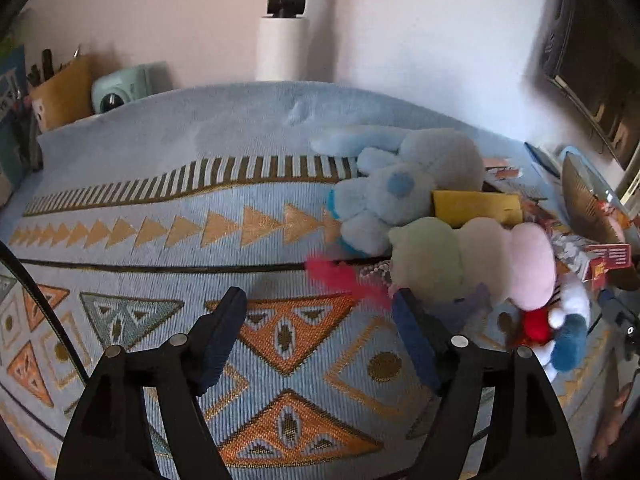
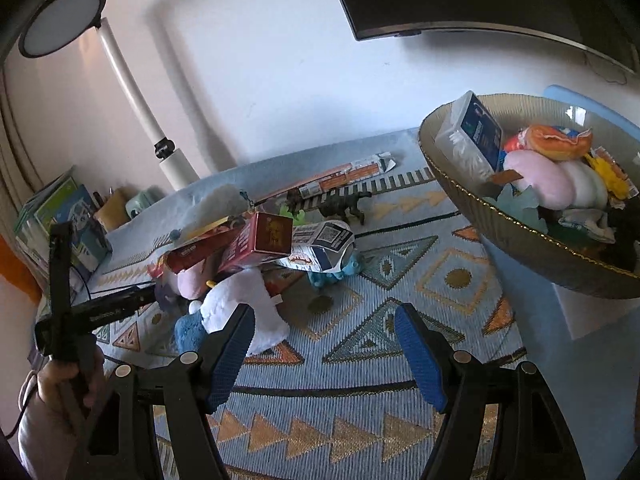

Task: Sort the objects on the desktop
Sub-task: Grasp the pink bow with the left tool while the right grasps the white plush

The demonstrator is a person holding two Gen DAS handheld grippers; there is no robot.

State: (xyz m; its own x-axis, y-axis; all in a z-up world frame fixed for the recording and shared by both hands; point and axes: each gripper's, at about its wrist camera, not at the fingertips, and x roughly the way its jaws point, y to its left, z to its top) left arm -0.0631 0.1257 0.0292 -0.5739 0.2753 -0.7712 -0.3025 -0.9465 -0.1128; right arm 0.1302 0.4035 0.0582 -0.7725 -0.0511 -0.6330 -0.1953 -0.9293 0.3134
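Note:
My left gripper (image 1: pixel 318 296) hangs open over the patterned cloth (image 1: pixel 160 216) with nothing between its fingers. Its right finger (image 1: pixel 408 320) sits close beside a red feather (image 1: pixel 344 276) and a pastel green and pink plush (image 1: pixel 472 264). Behind them lie a pale blue bunny plush (image 1: pixel 400 184) and a yellow pad (image 1: pixel 476 204). My right gripper (image 2: pixel 324 314) is open too, over bare cloth. A white and blue plush (image 2: pixel 240 304) lies just past its left finger. A red box (image 2: pixel 256 240) rests on the toy pile.
A gold-rimmed bowl (image 2: pixel 516 236) at the right holds several items, including a plastic box (image 2: pixel 472 136) and a pink plush (image 2: pixel 548 176). A dinosaur figure (image 2: pixel 344 206), a printed packet (image 2: pixel 324 240) and a long carton (image 2: pixel 340 176) lie behind. A hand (image 2: pixel 52 392) grips the other tool at left.

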